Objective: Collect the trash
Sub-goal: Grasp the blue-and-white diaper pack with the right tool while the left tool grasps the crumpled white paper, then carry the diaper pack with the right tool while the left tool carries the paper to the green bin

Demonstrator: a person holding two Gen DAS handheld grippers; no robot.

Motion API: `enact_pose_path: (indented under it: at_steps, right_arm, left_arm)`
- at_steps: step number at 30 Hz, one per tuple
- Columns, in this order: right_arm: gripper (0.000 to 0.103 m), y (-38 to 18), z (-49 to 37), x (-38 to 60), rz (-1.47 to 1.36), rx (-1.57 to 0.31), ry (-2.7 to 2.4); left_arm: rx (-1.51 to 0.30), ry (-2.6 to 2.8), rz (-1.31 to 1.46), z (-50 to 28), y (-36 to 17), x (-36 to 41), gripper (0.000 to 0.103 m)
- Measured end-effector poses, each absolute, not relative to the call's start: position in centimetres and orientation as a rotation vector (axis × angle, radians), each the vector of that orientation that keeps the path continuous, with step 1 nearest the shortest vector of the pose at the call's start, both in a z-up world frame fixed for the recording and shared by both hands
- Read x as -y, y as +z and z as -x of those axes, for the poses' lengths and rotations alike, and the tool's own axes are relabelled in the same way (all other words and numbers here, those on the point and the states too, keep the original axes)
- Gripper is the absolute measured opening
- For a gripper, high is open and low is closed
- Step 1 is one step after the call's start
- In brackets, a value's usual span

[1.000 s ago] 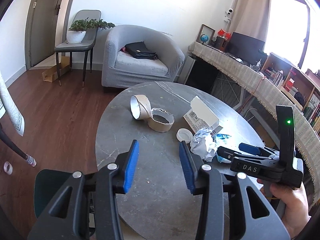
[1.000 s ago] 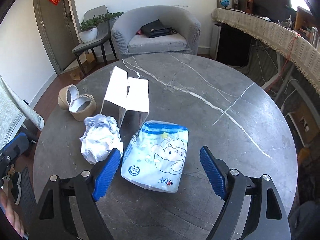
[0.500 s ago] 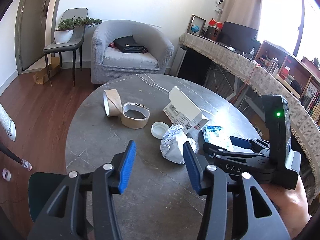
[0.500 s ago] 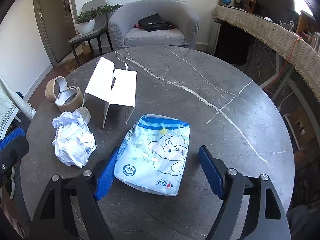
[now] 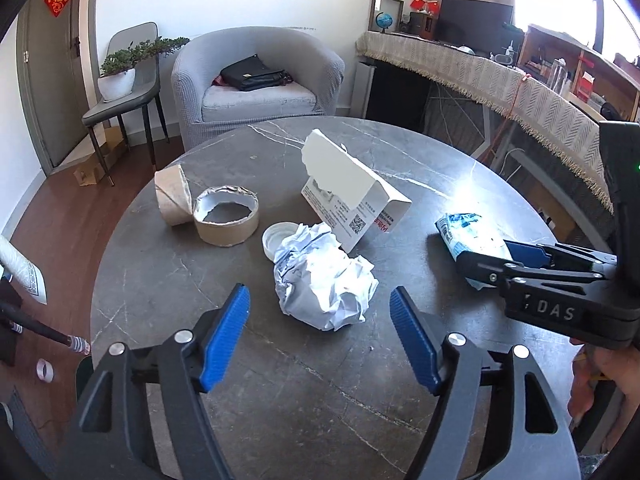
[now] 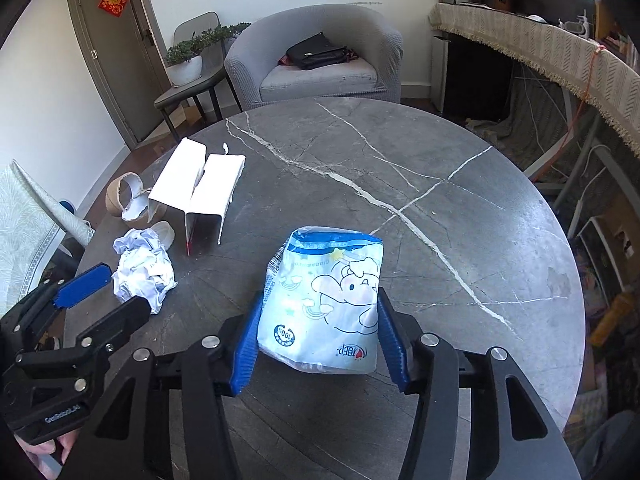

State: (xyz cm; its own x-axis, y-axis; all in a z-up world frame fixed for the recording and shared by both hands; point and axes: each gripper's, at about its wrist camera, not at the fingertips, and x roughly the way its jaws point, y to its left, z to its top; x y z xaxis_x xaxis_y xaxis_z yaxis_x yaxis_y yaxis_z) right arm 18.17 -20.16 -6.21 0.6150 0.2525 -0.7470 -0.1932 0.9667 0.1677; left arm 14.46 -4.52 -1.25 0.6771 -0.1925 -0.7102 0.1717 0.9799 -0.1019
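A crumpled white paper ball (image 5: 320,276) lies on the round grey marble table (image 5: 256,392). My left gripper (image 5: 318,292) hangs just short of it. Its jaws are opening, the blue pads (image 5: 224,332) stand apart from the paper, and the ball's near end lies in line with the gap. A blue and white printed packet (image 6: 324,280) sits between the pads of my right gripper (image 6: 319,300). Those jaws are closing, both pads touch the packet's sides, and the packet bulges upward. The left wrist view shows the right gripper (image 5: 516,258) on the packet (image 5: 464,232).
Two cardboard tape cores (image 5: 226,220) and a white lid (image 5: 278,236) lie beyond the paper ball. A folded white carton (image 5: 352,188) stands mid-table. A grey armchair (image 5: 256,80) and a chair bearing a potted plant (image 5: 120,76) stand beyond the table.
My left gripper has come closer to the paper ball and its jaws have widened. The right jaws have narrowed from wide open onto the packet's sides.
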Motion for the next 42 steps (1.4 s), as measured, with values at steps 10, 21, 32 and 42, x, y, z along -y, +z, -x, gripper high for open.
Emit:
enact_pose_path:
  at_steps: [10,21,32,42]
  right_arm:
    - [0.051,-4.9,-17.2,21.9,-0.107,-0.824,0.29]
    - [0.051,-4.8,-16.9,22.8,-0.133,-0.816,0.322]
    - [0.051,-3.8,-17.1,21.6,-0.133,-0.795,0.335]
    - [0.051,-1.4,-16.7,17.8,-0.119,-0.746,0.39]
  left_arm:
    - [-0.836,-0.133,0.039,-15.7,-1.5,5.1,0.074]
    - [-0.859,-0.118,0.104,-16.3,-1.9,4.2,0.053]
    - [-0.807,-0.137,0.104,-15.1,-0.4,3.2,0.051]
    - [-0.775,-0.101,0.145,-14.1,1.3,-0.8,0.051]
